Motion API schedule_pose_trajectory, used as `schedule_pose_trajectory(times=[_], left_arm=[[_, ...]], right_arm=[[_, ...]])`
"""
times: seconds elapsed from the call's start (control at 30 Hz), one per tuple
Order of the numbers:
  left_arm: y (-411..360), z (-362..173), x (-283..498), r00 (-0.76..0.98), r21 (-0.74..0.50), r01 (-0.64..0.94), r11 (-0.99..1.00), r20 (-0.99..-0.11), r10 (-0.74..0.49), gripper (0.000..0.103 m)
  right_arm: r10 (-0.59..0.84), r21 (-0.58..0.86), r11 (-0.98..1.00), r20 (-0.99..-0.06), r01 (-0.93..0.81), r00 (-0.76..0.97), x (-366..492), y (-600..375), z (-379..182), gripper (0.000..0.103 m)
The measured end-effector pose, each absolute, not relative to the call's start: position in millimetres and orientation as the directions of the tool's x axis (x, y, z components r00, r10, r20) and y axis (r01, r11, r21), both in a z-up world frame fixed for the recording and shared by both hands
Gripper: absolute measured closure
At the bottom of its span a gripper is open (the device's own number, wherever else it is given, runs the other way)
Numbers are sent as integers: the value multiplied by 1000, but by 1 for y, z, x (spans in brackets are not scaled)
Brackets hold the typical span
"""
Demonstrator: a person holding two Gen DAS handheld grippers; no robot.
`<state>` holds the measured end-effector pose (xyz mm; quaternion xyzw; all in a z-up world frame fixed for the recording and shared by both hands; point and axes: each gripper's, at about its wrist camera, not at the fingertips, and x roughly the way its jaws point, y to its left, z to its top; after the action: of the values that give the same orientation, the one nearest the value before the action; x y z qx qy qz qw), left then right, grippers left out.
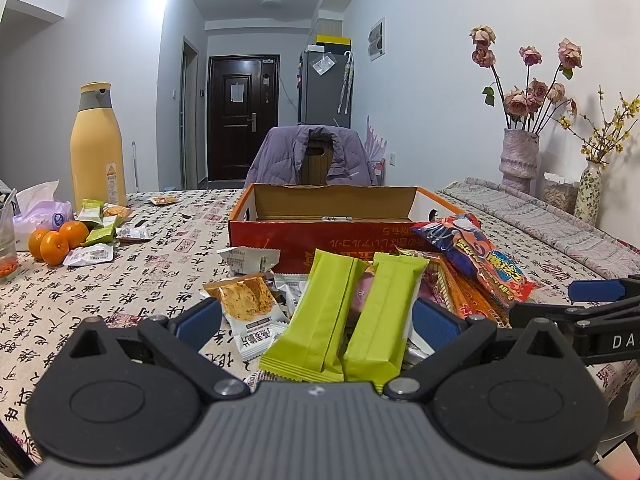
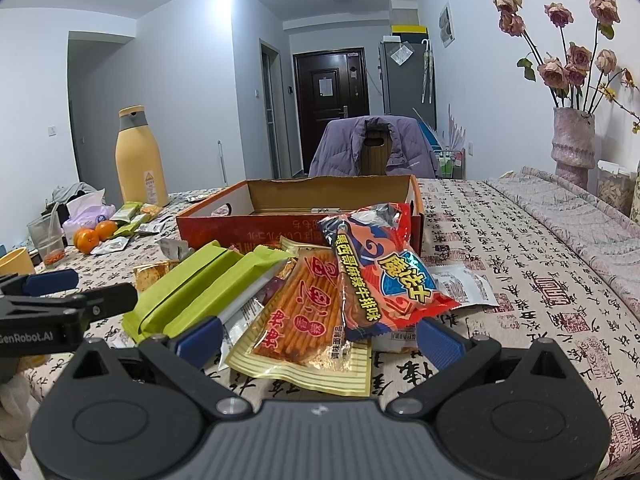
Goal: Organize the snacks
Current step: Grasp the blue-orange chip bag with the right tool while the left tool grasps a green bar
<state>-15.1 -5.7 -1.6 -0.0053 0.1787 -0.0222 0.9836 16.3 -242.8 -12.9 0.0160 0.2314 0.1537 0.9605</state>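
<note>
On the counter (image 1: pixel 160 280), draped in a calligraphy-print cloth, a heap of snack packets lies just in front of an open orange cardboard box (image 1: pixel 332 216). Left claw (image 1: pixel 316 320) spread wide, blue pads either side of two green wrappers (image 1: pixel 348 316) that lie side by side, not gripping them. A small biscuit packet (image 1: pixel 248 300) sits beside the left pad. Right claw (image 2: pixel 320 334) likewise apart, holding nothing, low over a clear packet of orange sticks (image 2: pixel 308 320) and a red-and-blue chip bag (image 2: pixel 376 268) that overlaps it and leans against the box front. Well to the left: yellow flask (image 1: pixel 96 144), three oranges (image 1: pixel 56 240), more small packets (image 1: pixel 104 224). Far right: vase of dried roses (image 1: pixel 520 152).
</note>
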Motion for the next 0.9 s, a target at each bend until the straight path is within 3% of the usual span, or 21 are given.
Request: schedule_pose_trajectory(times=[0.6,0.9], left_arm=[[1,-7,10,921,-15,29,999,-388,-33,0],[4,-11,24,910,-15,8,1000,-414,-14,0]], right_arm=[[254,60,965,-473,-257,844,68,-256,-11,2],[250,16,959,-516,-283,819,122,-252,-13,12]])
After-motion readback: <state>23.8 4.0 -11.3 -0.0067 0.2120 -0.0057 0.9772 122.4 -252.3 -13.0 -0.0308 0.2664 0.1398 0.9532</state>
